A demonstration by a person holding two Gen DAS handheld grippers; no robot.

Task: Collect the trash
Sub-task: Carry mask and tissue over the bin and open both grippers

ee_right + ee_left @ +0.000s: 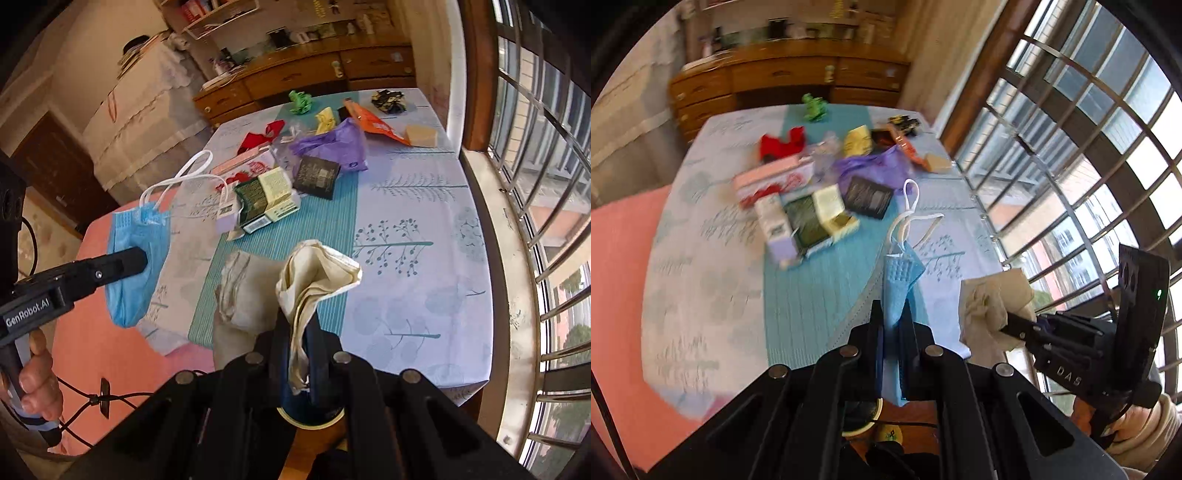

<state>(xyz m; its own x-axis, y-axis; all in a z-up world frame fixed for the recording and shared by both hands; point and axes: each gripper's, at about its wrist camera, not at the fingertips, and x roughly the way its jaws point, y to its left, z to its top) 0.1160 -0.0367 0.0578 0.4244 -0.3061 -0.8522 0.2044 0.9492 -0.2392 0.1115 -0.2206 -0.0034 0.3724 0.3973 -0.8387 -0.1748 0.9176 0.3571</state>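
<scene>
Between the closed fingers of the left hand-held gripper (891,314) hangs a crumpled blue face mask (899,280), its white ear loops trailing forward. Just beside it, the right hand-held gripper (297,325) pinches a wadded beige napkin (314,280) above the counter (406,295).

Motion blur is smearing the pile of small printed cardboard boxes (801,214) in the left wrist view, leaving their print unreadable. The black left hand-held gripper (891,314) is covering the lower part of the folded blue face mask (899,280). The right hand-held gripper (298,325) is hiding the bottom of the crumpled beige tissue (314,280). The picture's edge is cutting off the hand (38,384) at lower left.
</scene>
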